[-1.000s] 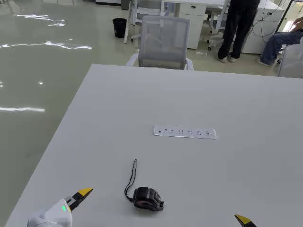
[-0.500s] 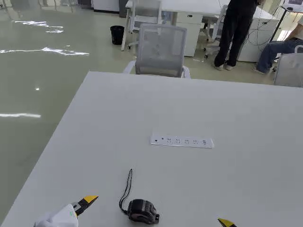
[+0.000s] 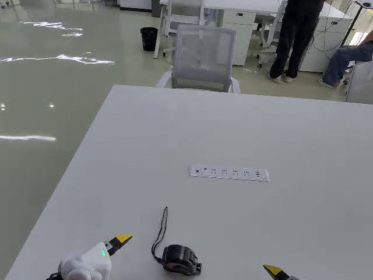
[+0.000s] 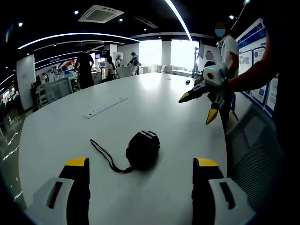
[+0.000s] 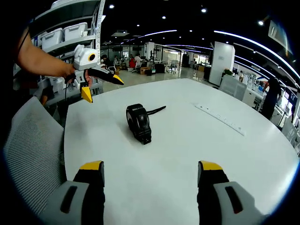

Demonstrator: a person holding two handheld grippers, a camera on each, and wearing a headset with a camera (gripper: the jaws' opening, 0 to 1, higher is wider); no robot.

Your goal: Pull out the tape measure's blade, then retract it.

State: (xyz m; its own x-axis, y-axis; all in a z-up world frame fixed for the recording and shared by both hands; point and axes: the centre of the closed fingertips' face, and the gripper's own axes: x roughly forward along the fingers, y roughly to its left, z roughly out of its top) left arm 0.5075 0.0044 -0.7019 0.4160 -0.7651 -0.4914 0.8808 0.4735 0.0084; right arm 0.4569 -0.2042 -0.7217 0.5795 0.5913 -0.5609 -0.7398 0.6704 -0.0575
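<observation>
A black tape measure point(image 3: 181, 259) with a thin black wrist cord point(image 3: 160, 233) lies on the white table point(image 3: 233, 134) near its front edge, blade not pulled out. In the left gripper view the tape measure point(image 4: 142, 149) sits just ahead of my left gripper point(image 4: 139, 165), whose yellow-tipped jaws stand wide open and empty. My right gripper point(image 5: 152, 168) is open too, with the tape measure point(image 5: 138, 123) a little beyond it. In the head view the left gripper's fingertip point(image 3: 122, 239) shows left of the tape and the right gripper's fingertip point(image 3: 273, 270) to its right.
A white power strip point(image 3: 228, 173) lies flat mid-table beyond the tape. A grey mesh chair point(image 3: 202, 58) stands at the far edge. People stand and sit at desks at the back right. The table's left edge drops to a glossy floor.
The head camera has shifted. Both grippers have drawn a little closer to the tape measure, which has not moved.
</observation>
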